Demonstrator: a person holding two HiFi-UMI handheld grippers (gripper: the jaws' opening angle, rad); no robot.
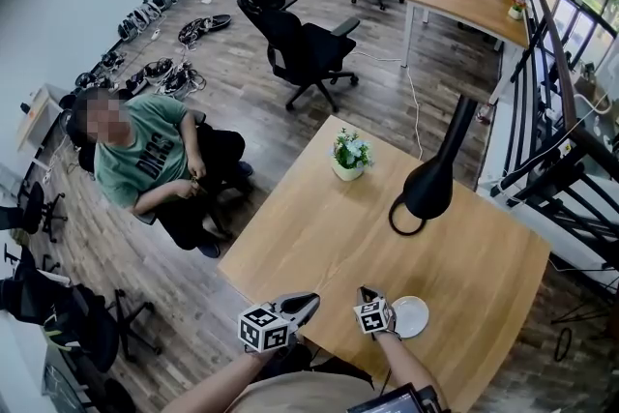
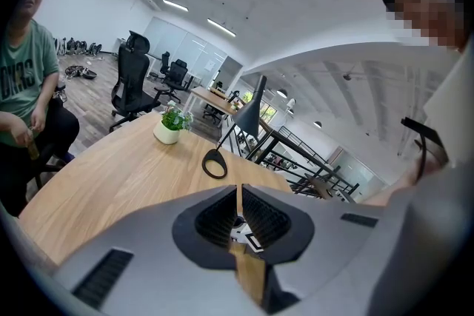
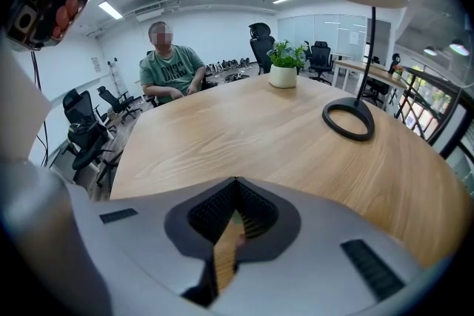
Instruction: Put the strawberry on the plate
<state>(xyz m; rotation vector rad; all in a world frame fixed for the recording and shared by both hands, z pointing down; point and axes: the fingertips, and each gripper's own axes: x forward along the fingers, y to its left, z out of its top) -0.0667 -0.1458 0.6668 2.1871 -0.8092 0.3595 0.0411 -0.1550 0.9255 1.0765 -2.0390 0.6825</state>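
The white plate [image 1: 414, 316] lies near the front edge of the wooden table [image 1: 387, 208] and looks bare. My right gripper [image 1: 367, 293] hovers just left of the plate. In the right gripper view its jaws [image 3: 235, 178] meet at the tips, shut. Through the slit behind them shows a small reddish bit with green [image 3: 241, 239], perhaps the strawberry; I cannot tell whether it is held or lies below. My left gripper [image 1: 311, 301] hangs at the table's front edge, further left. Its jaws [image 2: 238, 186] are shut with nothing in them.
A black desk lamp [image 1: 430, 184] stands mid-table, its ring base [image 3: 349, 119] ahead of my right gripper. A potted plant [image 1: 350, 153] sits at the far edge. A person [image 1: 145, 155] sits left of the table. An office chair [image 1: 300, 44] and desks stand beyond.
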